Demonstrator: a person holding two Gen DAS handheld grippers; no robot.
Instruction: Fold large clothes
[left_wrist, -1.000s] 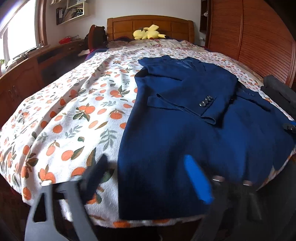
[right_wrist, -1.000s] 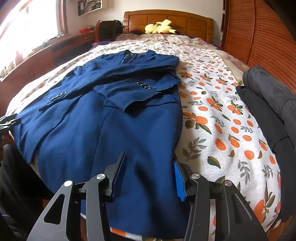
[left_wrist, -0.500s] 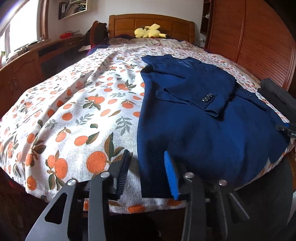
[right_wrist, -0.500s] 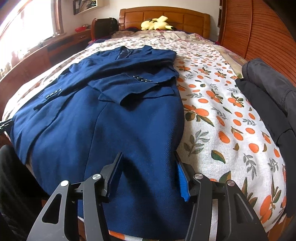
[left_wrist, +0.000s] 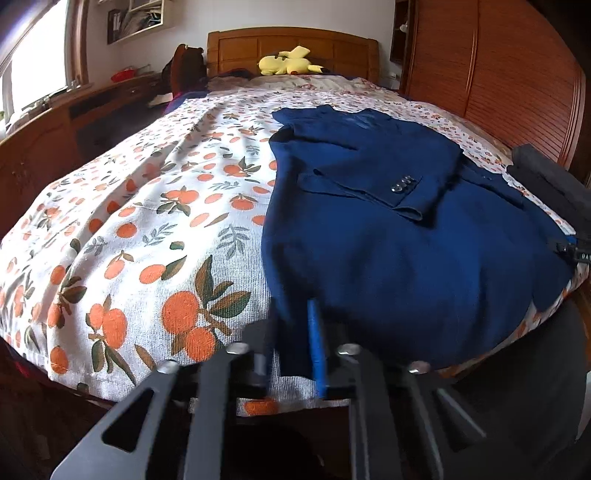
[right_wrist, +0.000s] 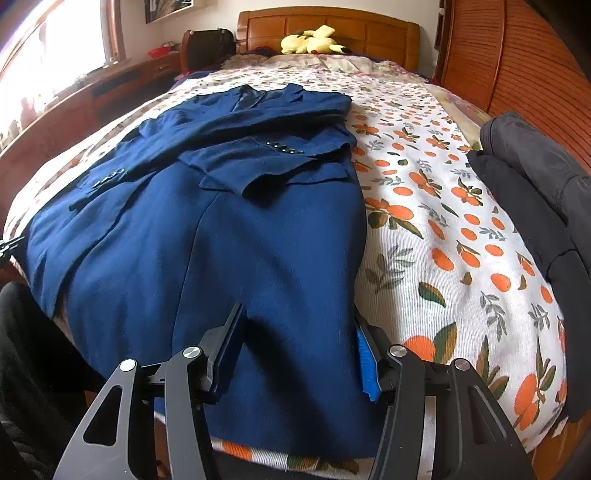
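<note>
Left jaws closing on blue jacket (left_wrist: 388, 266) hem corner; right jaws spread, astride hem, tilted down.

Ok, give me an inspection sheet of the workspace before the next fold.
Surface: bed, orange-print cover.
Job's things: blue coat flat, sleeves folded across its chest.
Clutter: dark garment on the bed's right edge; yellow plush toy by the headboard.
Grippers: left hand-held gripper closing on the coat's hem corner; right hand-held gripper open astride the hem.
Cables: nothing seen.
Surroundings: wooden wardrobe, window.
</note>
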